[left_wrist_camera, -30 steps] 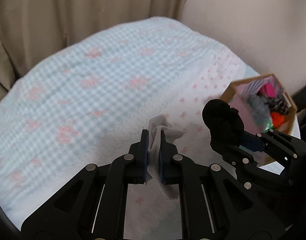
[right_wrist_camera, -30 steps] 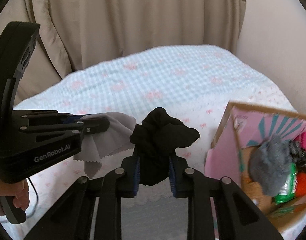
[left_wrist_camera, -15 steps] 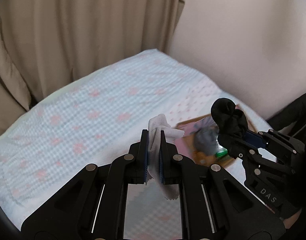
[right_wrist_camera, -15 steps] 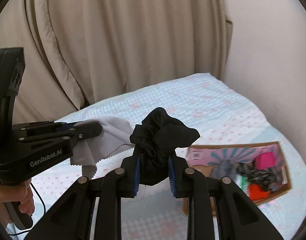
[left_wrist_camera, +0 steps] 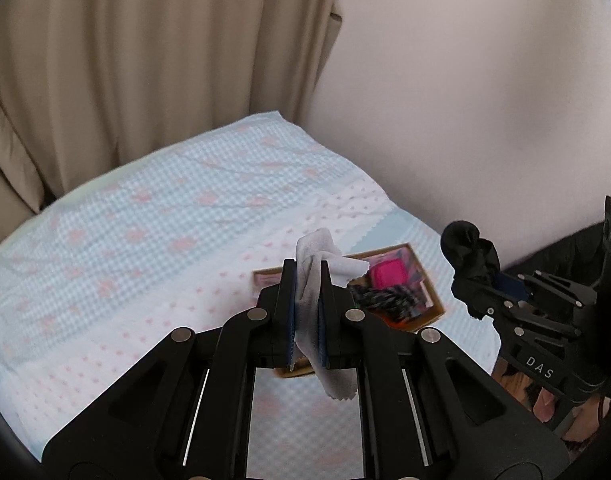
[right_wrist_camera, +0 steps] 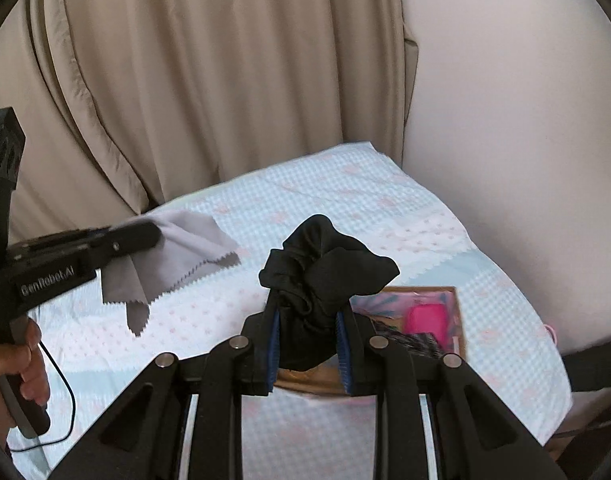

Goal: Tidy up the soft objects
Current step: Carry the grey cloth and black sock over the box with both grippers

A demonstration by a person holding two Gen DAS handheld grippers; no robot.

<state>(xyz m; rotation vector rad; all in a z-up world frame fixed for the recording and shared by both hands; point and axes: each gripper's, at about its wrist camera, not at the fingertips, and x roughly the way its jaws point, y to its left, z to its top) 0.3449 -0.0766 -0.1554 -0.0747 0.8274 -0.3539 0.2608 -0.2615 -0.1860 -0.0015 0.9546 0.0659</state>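
My left gripper is shut on a pale grey cloth with zigzag edges and holds it in the air above the bed. The same cloth hangs from the left gripper in the right wrist view. My right gripper is shut on a crumpled black cloth, also held in the air; it shows at the right of the left wrist view. A cardboard box with a pink item and other soft things lies on the bed below both grippers.
The bed has a light blue checked cover with pink flowers. Beige curtains hang behind it and a plain wall stands to the right. The box also shows in the right wrist view, near the bed's right edge.
Both grippers have risen higher above the bed with their cloths still held. The box now appears smaller and lower, directly beneath the fingertips.
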